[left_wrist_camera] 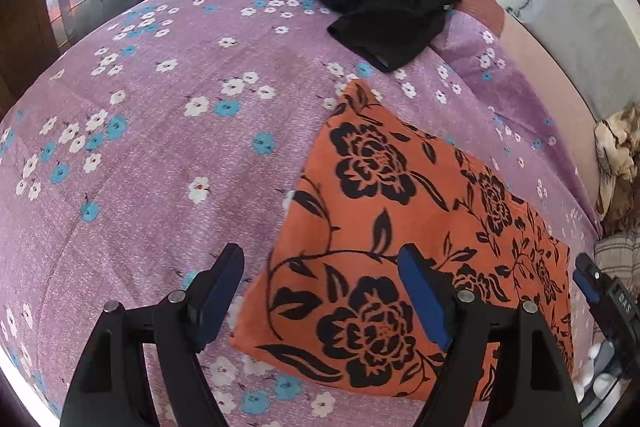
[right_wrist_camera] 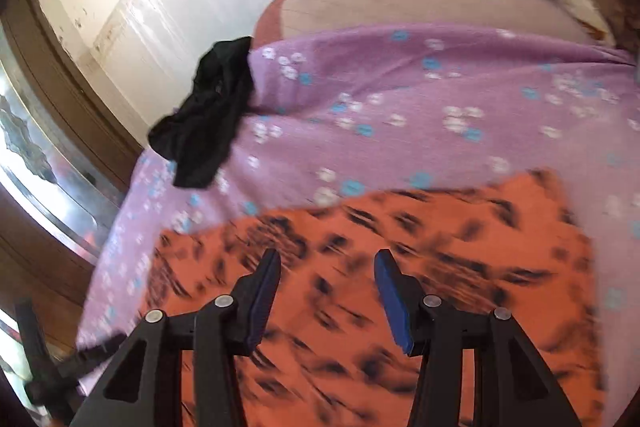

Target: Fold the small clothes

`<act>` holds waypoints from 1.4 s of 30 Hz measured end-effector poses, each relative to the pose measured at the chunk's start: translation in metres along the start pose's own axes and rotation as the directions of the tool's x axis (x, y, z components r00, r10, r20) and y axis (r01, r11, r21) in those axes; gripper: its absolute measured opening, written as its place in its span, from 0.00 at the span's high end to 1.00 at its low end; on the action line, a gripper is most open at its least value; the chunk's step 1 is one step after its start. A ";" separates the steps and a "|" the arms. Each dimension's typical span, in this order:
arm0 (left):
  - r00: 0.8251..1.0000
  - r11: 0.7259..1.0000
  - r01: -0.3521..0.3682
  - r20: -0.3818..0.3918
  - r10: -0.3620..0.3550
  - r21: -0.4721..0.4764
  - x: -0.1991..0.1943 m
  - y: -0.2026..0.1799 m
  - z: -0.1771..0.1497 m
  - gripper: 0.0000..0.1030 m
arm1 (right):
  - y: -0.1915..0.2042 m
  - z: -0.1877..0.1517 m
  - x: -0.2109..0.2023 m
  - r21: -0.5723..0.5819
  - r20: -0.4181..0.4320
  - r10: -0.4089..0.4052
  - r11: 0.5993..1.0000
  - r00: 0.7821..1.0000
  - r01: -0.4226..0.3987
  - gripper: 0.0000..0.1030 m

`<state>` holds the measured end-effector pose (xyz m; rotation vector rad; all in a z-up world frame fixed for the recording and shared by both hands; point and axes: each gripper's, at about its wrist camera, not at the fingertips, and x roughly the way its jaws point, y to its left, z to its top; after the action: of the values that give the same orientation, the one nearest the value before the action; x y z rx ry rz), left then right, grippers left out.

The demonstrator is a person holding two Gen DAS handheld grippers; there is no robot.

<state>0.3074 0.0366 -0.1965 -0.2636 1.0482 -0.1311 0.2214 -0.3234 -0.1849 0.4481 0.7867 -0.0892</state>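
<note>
Left tongs [left_wrist_camera: 320,291]: apart, empty.
Right tongs [right_wrist_camera: 326,287]: apart, empty.
Orange floral cloth [left_wrist_camera: 400,211]: folded flat on bed [left_wrist_camera: 160,155].
Black garment [left_wrist_camera: 384,3]: crumpled, well apart.

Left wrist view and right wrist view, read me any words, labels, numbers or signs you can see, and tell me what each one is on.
"DAS": that is how the small pale letters on the right gripper at the right edge of the left wrist view seem to read; they are tiny, so this is uncertain.
Orange flowered cloth: no text.
Black garment: no readable label.
Purple bedsheet: no text.
Right wrist view: blurred, nothing readable.
</note>
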 end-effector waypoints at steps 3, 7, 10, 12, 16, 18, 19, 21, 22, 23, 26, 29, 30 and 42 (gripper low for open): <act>1.000 0.996 0.005 0.021 -0.007 0.091 -0.002 -0.025 -0.009 0.23 | -0.035 -0.027 -0.035 0.020 -0.026 -0.033 0.999 0.999 0.034 0.48; 1.000 0.983 0.007 0.020 -0.011 0.183 0.004 -0.048 -0.024 0.21 | -0.071 -0.065 -0.038 0.048 -0.149 -0.094 0.994 0.984 0.103 0.47; 0.998 0.968 -0.049 -0.022 0.056 0.248 0.025 -0.057 -0.037 0.21 | -0.089 -0.099 -0.037 0.033 -0.162 -0.096 0.994 0.982 0.102 0.46; 0.993 0.941 -0.110 -0.011 0.120 0.319 0.036 -0.062 -0.046 0.21 | -0.089 -0.113 -0.045 -0.009 -0.142 -0.085 0.996 0.986 0.084 0.46; 0.982 0.900 -0.184 0.045 0.181 0.395 0.038 -0.069 -0.059 0.18 | -0.100 -0.129 -0.053 0.052 -0.160 -0.033 0.998 0.987 0.042 0.46; 0.982 0.911 -0.187 0.042 0.184 0.367 0.036 -0.065 -0.061 0.16 | -0.107 -0.135 -0.056 0.085 -0.170 -0.003 0.996 0.985 0.018 0.46; 0.982 0.917 -0.186 0.041 0.184 0.353 0.035 -0.063 -0.062 0.16 | -0.106 -0.137 -0.058 0.086 -0.163 0.005 0.996 0.987 0.009 0.46; 0.981 0.918 -0.195 0.045 0.191 0.345 0.034 -0.062 -0.067 0.15 | -0.107 -0.139 -0.059 0.082 -0.156 0.017 0.997 0.988 -0.004 0.46; 0.980 0.919 -0.198 0.045 0.195 0.340 0.031 -0.061 -0.069 0.15 | -0.107 -0.138 -0.057 0.091 -0.156 0.020 0.996 0.988 -0.006 0.46; 0.980 0.922 -0.197 0.040 0.194 0.332 0.028 -0.060 -0.071 0.14 | -0.106 -0.137 -0.056 0.093 -0.155 0.024 0.996 0.988 -0.009 0.46; 0.985 0.942 -0.166 0.016 0.169 0.290 0.016 -0.052 -0.075 0.14 | -0.102 -0.132 -0.060 0.092 -0.144 0.020 0.996 0.989 -0.007 0.47; 0.991 0.962 -0.134 0.045 0.127 0.239 0.002 -0.045 -0.068 0.14 | -0.094 -0.126 -0.069 0.089 -0.088 0.026 0.996 0.996 -0.018 0.46; 0.989 0.965 -0.141 0.067 0.129 0.219 -0.003 -0.040 -0.064 0.14 | -0.092 -0.124 -0.072 0.091 -0.062 0.035 0.995 0.997 -0.030 0.46; 0.975 0.973 -0.211 0.083 0.204 0.088 0.002 -0.004 -0.028 0.14 | -0.085 -0.067 -0.039 0.154 -0.002 0.201 0.968 0.980 -0.198 0.46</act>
<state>0.2844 0.0277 -0.2102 -0.0695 0.9872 0.0171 0.1289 -0.3754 -0.2294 0.6721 0.7505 0.0429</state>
